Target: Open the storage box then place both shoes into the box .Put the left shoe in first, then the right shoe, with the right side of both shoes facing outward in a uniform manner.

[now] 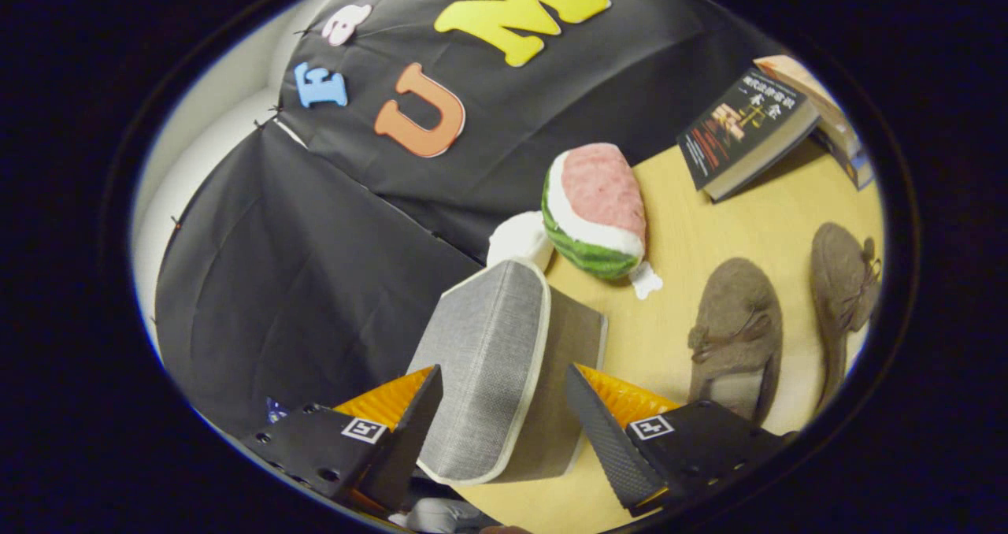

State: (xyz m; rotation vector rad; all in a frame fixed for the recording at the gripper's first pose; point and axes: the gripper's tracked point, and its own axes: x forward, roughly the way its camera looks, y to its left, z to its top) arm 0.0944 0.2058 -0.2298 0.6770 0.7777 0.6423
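My gripper point(500, 416) open, fingers either side of the grey box lid point(488, 361), contact unclear | box body hidden under the raised lid | two shoes point(736, 325) point(843, 282) on tabletop point(685, 227) beyond, farther one cut off | watermelon toy point(594, 211) behind the lid.

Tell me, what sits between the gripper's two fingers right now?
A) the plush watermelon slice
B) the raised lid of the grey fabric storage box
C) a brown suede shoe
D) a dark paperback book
B: the grey fabric lid with white piping stands between the fingers of the gripper, which look spread either side of it, while the two brown suede shoes lie apart on the light wooden table.
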